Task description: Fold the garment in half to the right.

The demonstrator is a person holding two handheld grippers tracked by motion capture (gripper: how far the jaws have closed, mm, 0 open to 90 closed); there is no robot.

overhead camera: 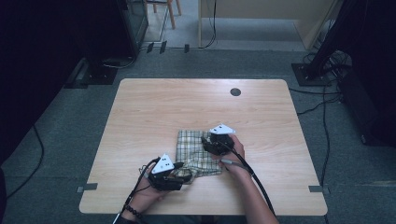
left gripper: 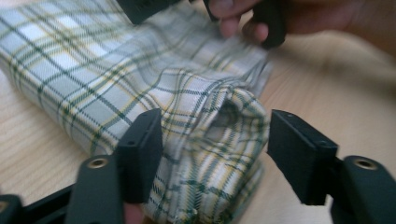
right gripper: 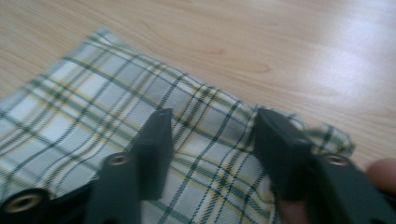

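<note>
Counter (overhead camera: 154, 107) was bare wood across the far half and both side margins, so approach was open from there. The only obstacle on it was the plaid cloth (overhead camera: 194, 149), bunched at its near edge. Left tongs (overhead camera: 183, 178) and right tongs (overhead camera: 205, 141) crowded that cloth from two sides, leaving little room between them.

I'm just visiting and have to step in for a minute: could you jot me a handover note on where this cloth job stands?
Left gripper: fingers open, a bunched fold of the plaid cloth between them, not pinched.
Right gripper: fingers open, over the cloth's far right part, nothing pinched.
Cloth: on the wooden table, near the front middle, folded into a rough rectangle, with its near end rumpled.
Done: it looks largely folded.
Left: probably tidying the bunched near end; I can't tell more.
</note>
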